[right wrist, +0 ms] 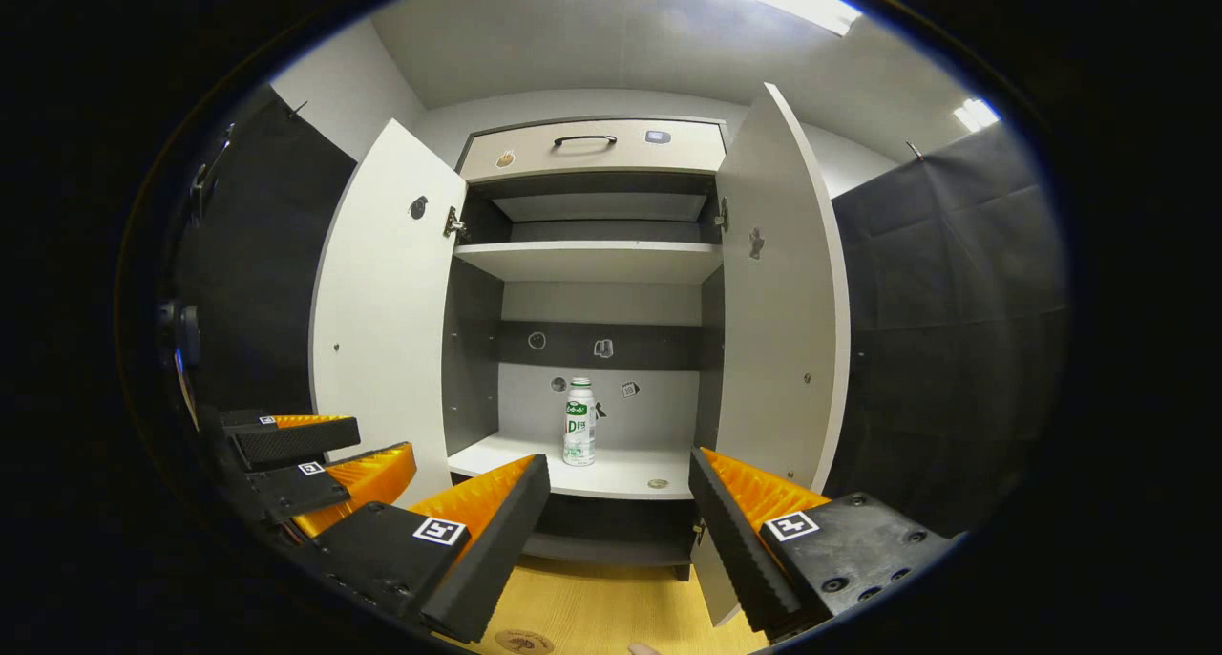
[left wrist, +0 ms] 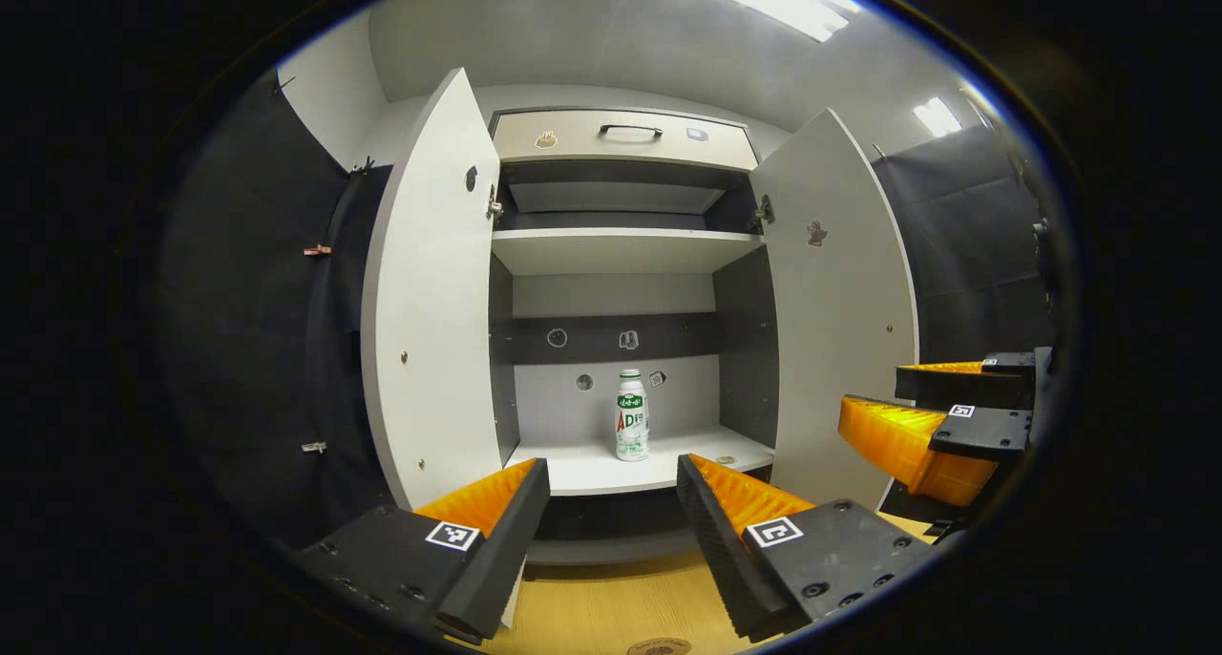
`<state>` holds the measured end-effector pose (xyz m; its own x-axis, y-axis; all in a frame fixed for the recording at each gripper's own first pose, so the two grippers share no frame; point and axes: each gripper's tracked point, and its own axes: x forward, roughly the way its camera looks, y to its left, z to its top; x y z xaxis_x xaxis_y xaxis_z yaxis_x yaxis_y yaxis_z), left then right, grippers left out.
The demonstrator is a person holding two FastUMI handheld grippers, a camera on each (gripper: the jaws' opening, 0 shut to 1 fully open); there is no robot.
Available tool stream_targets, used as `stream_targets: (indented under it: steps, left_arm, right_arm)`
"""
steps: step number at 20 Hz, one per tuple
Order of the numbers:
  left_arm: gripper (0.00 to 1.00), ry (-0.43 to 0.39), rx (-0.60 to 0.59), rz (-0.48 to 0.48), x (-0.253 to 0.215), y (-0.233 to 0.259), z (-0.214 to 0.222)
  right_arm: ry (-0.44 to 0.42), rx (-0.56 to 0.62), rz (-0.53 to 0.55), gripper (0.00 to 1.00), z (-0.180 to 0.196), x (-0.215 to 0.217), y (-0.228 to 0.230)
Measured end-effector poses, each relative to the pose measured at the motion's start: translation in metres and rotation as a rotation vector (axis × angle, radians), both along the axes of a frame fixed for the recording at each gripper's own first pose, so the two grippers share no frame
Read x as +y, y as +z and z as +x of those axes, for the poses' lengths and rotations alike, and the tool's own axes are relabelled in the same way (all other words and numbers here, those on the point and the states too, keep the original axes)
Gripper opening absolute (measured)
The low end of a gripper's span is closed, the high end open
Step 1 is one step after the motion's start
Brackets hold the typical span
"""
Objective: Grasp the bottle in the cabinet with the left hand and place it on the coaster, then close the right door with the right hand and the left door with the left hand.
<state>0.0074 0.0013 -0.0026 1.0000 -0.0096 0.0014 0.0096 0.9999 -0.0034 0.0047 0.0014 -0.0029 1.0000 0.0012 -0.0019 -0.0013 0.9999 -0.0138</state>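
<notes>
Both tongs, left (left wrist: 611, 502) and right (right wrist: 619, 497), gape wide and empty, level, facing the bottle (left wrist: 631, 414) in the cabinet (left wrist: 621, 251)

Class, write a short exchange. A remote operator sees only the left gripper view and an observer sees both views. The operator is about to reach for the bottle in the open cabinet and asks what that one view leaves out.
Operator: I only catch the right gripper at my picture's edge. Is it holding anything?
Observer: No. In the right gripper view its jaws stand wide apart with nothing between them, and the bottle shows farther off, upright on the lower shelf.
Operator: Where does my left gripper sit relative to the left door?
Observer: From the right gripper view it sits low, in front of that door's lower part, with its jaws apart and empty.
</notes>
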Motion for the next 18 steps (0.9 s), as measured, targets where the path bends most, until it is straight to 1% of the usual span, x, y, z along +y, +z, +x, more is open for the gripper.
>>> stream_targets:
  steps: [6, 11, 13, 15, 18]
  left_arm:
    - [0.86, -0.009, -0.004, 0.01, 0.006, 0.0, 0.0]
    - [0.86, -0.045, 0.002, -0.006, 0.011, -0.003, 0.003]
    - [0.86, -0.058, 0.004, -0.004, 0.013, -0.003, 0.007]
    - [0.86, -0.056, -0.014, 0.009, 0.013, 0.0, 0.016]
    - [0.86, -0.072, -0.024, 0.012, 0.005, -0.001, 0.039]
  right_arm:
    - [-0.022, -0.004, -0.002, 0.98, -0.002, 0.003, 0.0]
    - [-0.039, -0.007, -0.022, 0.98, -0.007, 0.012, 0.0]
    - [-0.036, -0.016, -0.028, 0.98, -0.008, 0.015, 0.002]
    - [-0.051, -0.025, -0.046, 0.98, -0.009, 0.012, 0.002]
    - [-0.062, -0.027, -0.048, 0.97, -0.001, 0.005, 0.002]
